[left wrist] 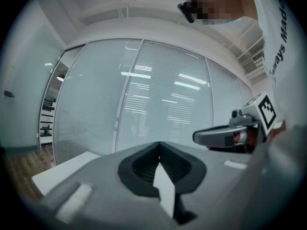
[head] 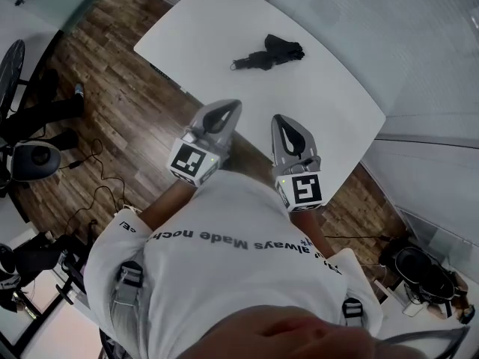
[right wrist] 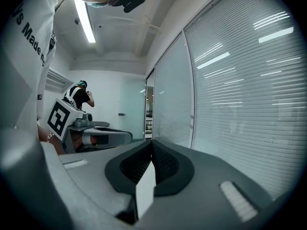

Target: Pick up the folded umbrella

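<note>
Two hand-held grippers are held side by side in front of the person's white shirt (head: 224, 260), above the near edge of a white surface (head: 329, 111). The left hand-held gripper (head: 230, 107) is clenched: in its own view its jaws meet at the tips with nothing between them. The right hand-held gripper (head: 280, 120) is clenched in the same way, its jaws together and empty. Both point roughly level toward the far side of the surface.

The folded umbrella (head: 268, 53), black with a loose strap at one end, lies flat on the surface near its far side, well apart from both grippers and untouched. Brown wooden floor (head: 112, 111) shows to the left of the surface. In the gripper views, frosted glass walls with blinds (left wrist: 158, 99) rise beyond the jaws.
</note>
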